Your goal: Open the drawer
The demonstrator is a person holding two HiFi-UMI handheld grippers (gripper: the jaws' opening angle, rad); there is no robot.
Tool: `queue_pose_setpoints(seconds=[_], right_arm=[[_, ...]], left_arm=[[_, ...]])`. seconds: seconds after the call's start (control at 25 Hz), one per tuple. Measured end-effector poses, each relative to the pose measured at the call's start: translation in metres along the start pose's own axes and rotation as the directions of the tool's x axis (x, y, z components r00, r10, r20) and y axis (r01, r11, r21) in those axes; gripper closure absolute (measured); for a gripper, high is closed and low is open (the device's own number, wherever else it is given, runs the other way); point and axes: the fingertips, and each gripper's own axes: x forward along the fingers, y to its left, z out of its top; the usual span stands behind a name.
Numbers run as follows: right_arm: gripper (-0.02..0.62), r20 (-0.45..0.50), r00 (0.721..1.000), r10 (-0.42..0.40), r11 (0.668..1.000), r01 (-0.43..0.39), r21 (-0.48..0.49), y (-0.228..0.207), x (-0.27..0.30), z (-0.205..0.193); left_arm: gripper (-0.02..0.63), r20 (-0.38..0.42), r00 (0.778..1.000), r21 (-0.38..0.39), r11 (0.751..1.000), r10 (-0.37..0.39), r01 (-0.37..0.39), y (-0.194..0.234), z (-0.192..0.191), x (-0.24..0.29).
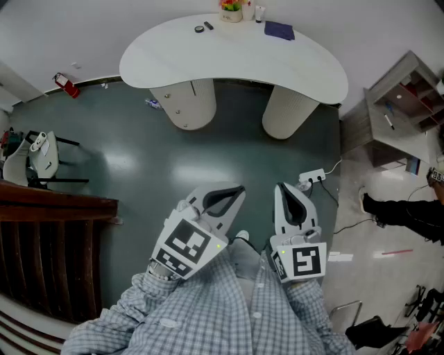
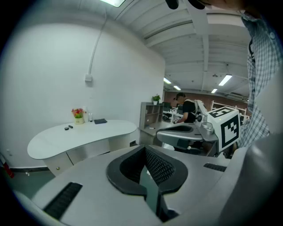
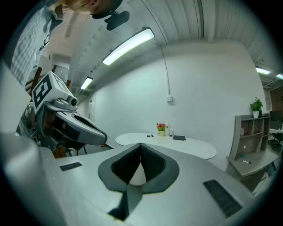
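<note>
A white curved desk (image 1: 229, 55) stands across the dark floor, some way ahead of me. Its left pedestal holds the drawers (image 1: 182, 105), which have small round knobs and look closed. The left gripper view shows those drawer fronts (image 2: 84, 153) under the desk top. Close to my body and far short of the desk, my left gripper (image 1: 238, 189) is shut and empty. My right gripper (image 1: 281, 187) is beside it with its jaws together, holding nothing. The left gripper (image 2: 143, 148) and the right gripper (image 3: 140, 145) each show their tips meeting in their own views.
On the desk are a flower pot (image 1: 231, 10), a dark blue pad (image 1: 279, 30) and small black items. A round pedestal (image 1: 288, 111) supports its right end. A power strip (image 1: 312, 177) with cables lies on the floor, a shelf unit (image 1: 409, 93) stands right, and a chair (image 1: 38, 158) and wooden counter (image 1: 48, 208) left.
</note>
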Motion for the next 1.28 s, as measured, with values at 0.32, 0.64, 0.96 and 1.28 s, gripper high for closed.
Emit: queue_pose_setpoints(seconds=[0.32,0.64,0.96,1.28], right_arm=[[0.586,-0.006,1.000,0.000,1.000,0.000,-0.006,0.003,0.005,-0.001],[0.586,-0.016,1.000,-0.009,1.000,0.009,0.010,0.008,0.011,0.000],[0.586,-0.015,1.000,-0.027,1.000,0.027,-0.009,0.021,0.021,0.002],[0.586,-0.011,0.998,-0.066,0.998,0.066,-0.001,0.036,0.024,-0.002]], left_arm=[[0.603,0.002,1.000,0.000,1.000,-0.006,0.006,0.006,-0.001,0.000],[0.603,0.006,1.000,0.002,1.000,-0.019,0.019,0.013,-0.001,-0.003],[0.603,0.015,1.000,0.008,1.000,-0.013,0.013,0.028,-0.006,-0.017],[0.603,0.006,0.999,0.025,0.999,-0.038,0.038,0.037,-0.017,-0.028]])
